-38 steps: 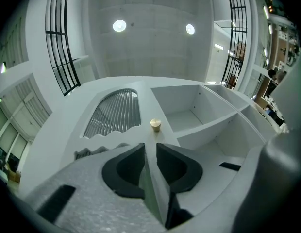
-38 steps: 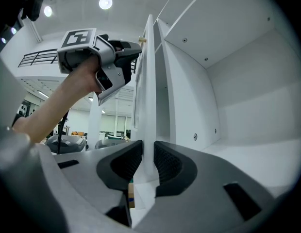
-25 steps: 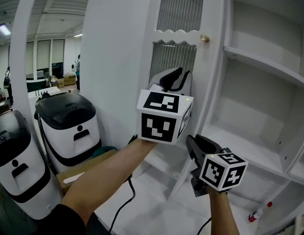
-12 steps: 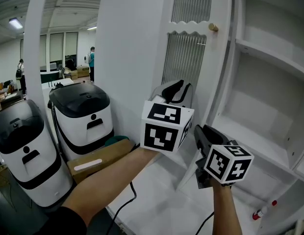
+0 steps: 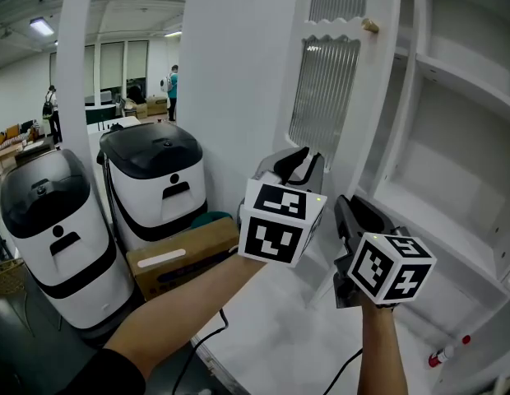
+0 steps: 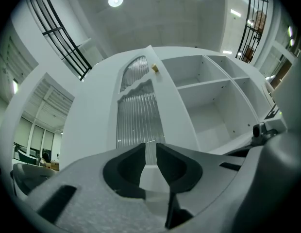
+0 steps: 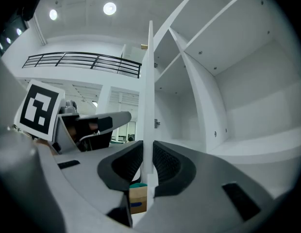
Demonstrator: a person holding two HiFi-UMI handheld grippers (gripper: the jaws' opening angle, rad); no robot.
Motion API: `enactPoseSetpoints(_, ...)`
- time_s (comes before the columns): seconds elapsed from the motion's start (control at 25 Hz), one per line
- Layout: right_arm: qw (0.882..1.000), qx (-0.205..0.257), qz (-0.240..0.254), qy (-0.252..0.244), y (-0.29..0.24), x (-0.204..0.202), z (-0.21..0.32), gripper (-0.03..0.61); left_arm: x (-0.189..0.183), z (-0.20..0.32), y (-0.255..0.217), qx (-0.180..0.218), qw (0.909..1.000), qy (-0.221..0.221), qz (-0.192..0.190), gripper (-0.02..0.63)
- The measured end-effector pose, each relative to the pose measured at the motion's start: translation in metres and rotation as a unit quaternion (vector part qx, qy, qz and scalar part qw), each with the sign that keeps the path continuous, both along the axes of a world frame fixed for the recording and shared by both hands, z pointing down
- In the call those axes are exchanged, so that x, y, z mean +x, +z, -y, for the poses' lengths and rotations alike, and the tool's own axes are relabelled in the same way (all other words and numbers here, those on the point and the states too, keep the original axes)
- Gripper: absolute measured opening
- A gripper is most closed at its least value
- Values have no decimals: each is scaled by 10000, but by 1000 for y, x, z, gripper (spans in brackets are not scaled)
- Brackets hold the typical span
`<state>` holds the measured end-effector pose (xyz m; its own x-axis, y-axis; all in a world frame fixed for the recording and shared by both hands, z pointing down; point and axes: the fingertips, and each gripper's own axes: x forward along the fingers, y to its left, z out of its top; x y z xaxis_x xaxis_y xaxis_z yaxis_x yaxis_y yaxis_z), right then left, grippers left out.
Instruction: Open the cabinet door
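The white cabinet door (image 5: pixel 321 97) with ribbed glass and a small brass knob (image 5: pixel 370 25) stands swung out from the cabinet. My right gripper (image 5: pixel 347 212) is shut on the door's free edge low down. In the right gripper view that edge (image 7: pixel 150 81) runs down into the right gripper (image 7: pixel 147 164). My left gripper (image 5: pixel 294 159) hovers in front of the door's lower panel. Its jaws are almost together with nothing between them. The left gripper view shows the door (image 6: pixel 138 110) and knob (image 6: pixel 154 68) beyond the left gripper (image 6: pixel 150 154).
Bare white shelves (image 5: pixel 452 81) fill the cabinet on the right. Two white bins with black lids (image 5: pixel 152 179) (image 5: pixel 45 229) and a cardboard box (image 5: pixel 181 253) stand on the floor at the left. A red-capped pen (image 5: pixel 446 355) lies on the bottom shelf. People stand far back.
The door's face looks narrower and has shifted right in the head view, so it has swung wider. Both grippers moved a little right and lower. The right gripper stayed on the edge.
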<state>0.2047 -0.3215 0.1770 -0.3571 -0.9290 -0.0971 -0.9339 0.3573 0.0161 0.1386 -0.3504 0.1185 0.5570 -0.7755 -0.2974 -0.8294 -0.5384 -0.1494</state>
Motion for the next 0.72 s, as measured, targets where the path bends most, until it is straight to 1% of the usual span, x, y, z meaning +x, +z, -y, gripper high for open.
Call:
enactPoseSetpoints(0.32, 9999, 87, -104, -84, -1, -26, -9, 67, -19, -2, 21, -150, 9998, -73, 114, 77)
enactPoseSetpoints(0.72, 9993, 167, -210, -259, 0, -54, -19, 67, -36, -2, 29, -130, 9996, -180, 149, 51)
